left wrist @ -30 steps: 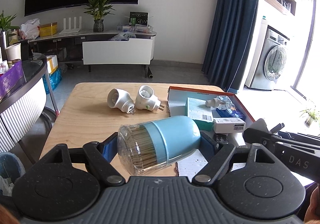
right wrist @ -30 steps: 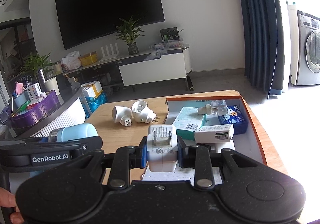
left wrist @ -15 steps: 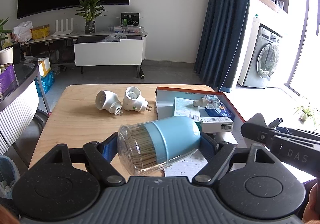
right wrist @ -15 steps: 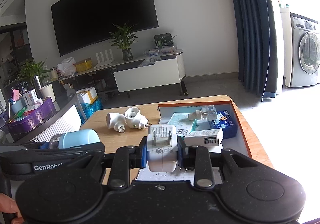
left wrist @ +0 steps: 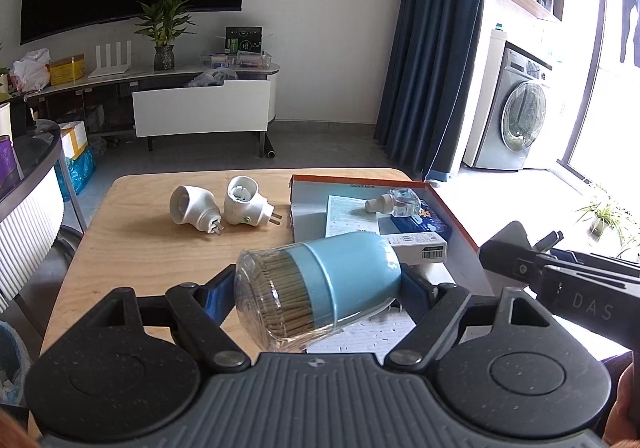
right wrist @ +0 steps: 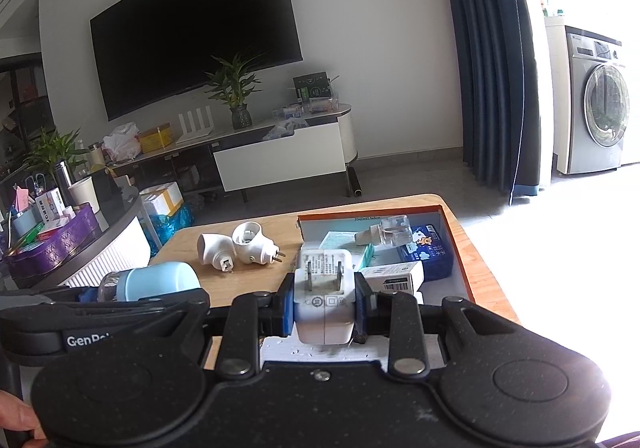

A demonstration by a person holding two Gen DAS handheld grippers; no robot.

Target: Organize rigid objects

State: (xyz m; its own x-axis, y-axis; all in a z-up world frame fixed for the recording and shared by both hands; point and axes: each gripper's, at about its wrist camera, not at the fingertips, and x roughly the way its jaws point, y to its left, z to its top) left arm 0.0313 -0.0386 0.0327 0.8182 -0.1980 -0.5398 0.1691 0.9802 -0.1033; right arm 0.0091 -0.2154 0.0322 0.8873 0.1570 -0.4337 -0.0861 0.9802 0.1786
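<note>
1. Blue-padded fingers (left wrist: 218, 290) of the left gripper (left wrist: 318, 288) pinch a toothpick holder with a pale blue cap and a clear plastic base full of wooden toothpicks (left wrist: 320, 288); it lies on its side between the pads, clear end to the left, held above the near edge of the light wooden table (left wrist: 132, 248).
2. Farther back on that table, two white round plug adapters (left wrist: 224, 208) lie just beside each other, prongs towards the camera.
3. To their right sits a shallow open cardboard box with an orange rim (left wrist: 304, 184), which holds a small clear bottle with a white neck (left wrist: 394, 202), a dark blue packet (left wrist: 420, 224) and a white carton with a barcode (left wrist: 420, 246).
4. At the right edge of this view the black right gripper (left wrist: 560, 280) shows from the side.
5. From the right wrist, that gripper's fingers (right wrist: 286, 308) are clamped on a white square charger plug (right wrist: 324, 292), its two flat prongs pointing up, held over the near end of the box (right wrist: 460, 248).
6. Left of it, the toothpick holder (right wrist: 156, 282) shows above the left gripper's black body (right wrist: 100, 324).
</note>
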